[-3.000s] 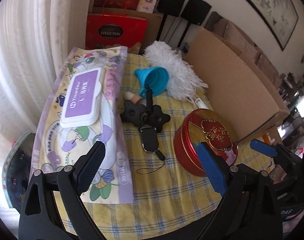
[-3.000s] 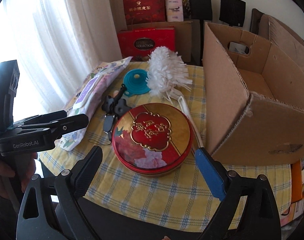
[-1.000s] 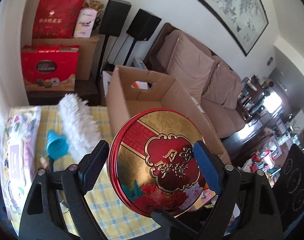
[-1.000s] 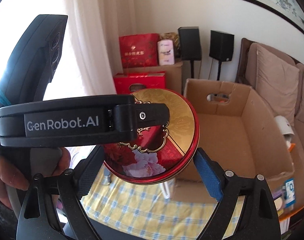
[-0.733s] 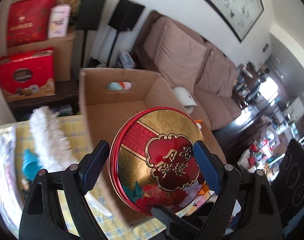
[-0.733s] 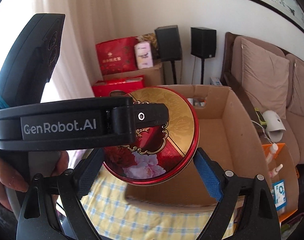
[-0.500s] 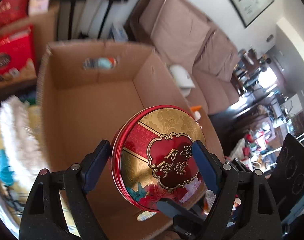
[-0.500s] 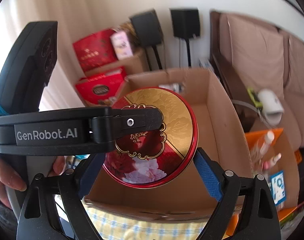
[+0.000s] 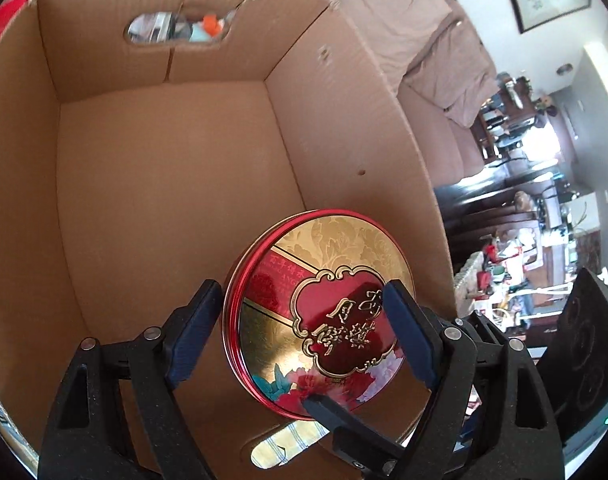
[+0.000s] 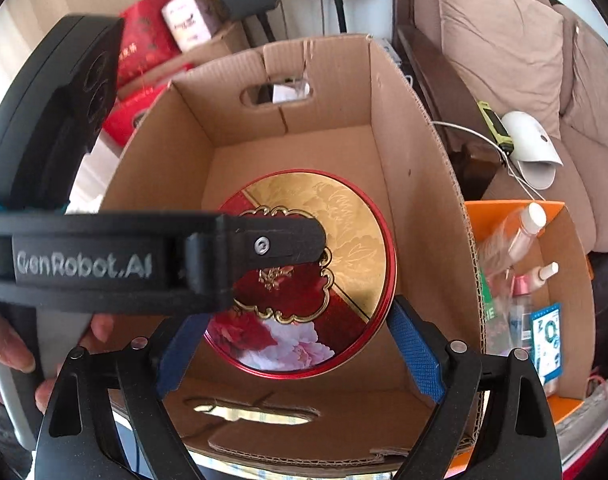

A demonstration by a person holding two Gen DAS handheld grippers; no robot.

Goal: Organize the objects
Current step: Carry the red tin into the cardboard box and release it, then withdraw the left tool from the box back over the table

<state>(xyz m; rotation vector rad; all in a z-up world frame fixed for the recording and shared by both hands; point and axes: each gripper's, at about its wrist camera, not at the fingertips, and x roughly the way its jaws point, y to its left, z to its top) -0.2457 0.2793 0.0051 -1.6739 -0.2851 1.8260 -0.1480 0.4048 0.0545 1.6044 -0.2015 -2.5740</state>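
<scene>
The round tin (image 10: 304, 268) is held inside the cardboard box (image 10: 415, 168), toward its near right corner, above the box floor. It is flanked by the right gripper (image 10: 300, 354) and crossed by the left gripper (image 9: 300, 332). A sofa (image 10: 503, 40) is seen behind the box, an open bin of bottles (image 10: 559, 300) to its right.

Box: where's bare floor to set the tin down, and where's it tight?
The box floor is bare throughout: widest from the far wall with the handle hole back to the tin, and along the left wall. It's tight at the near right wall, where both tongs crowd the tin.
</scene>
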